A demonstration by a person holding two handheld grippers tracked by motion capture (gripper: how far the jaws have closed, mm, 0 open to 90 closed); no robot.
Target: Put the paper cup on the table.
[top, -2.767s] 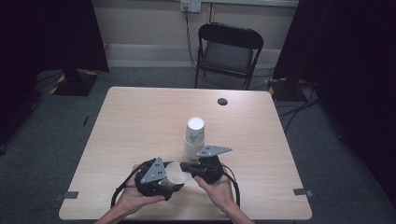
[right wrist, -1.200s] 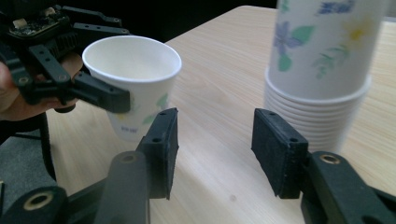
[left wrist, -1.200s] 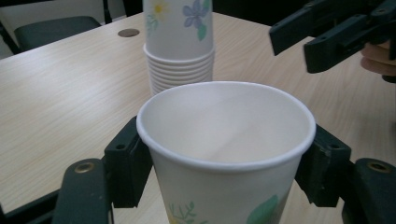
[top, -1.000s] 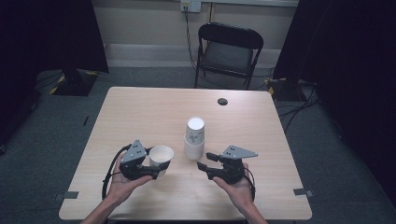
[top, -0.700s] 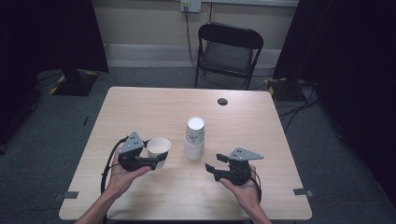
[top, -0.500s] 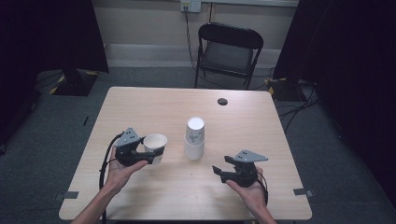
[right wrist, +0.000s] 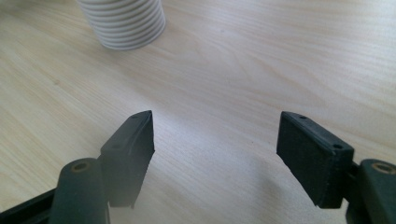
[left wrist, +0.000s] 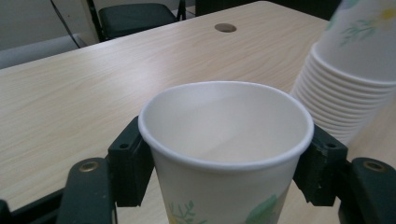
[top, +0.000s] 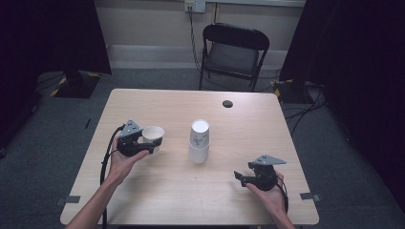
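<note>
My left gripper (top: 149, 144) is shut on a white paper cup (top: 153, 134) with a leaf print, held above the left half of the table; in the left gripper view both pads press the cup (left wrist: 226, 154) just under its rim. An upside-down stack of paper cups (top: 198, 141) stands mid-table, to the right of the held cup, and its ribbed rims (left wrist: 348, 88) show close by. My right gripper (top: 240, 178) is near the table's right front, low over the wood. Its jaws have just been opening and stand wide with nothing between them (right wrist: 215, 154). The stack's base (right wrist: 122, 21) lies ahead of it.
A round cable hole (top: 228, 103) sits in the wooden table (top: 157, 191) near its far edge. A black folding chair (top: 233, 53) stands behind the table. Cables trail on the grey carpet to the right (top: 305, 109).
The two grippers, close together near the front middle earlier, have parted: the left one carried the cup left and away from me, the right one moved right and toward the front edge.
</note>
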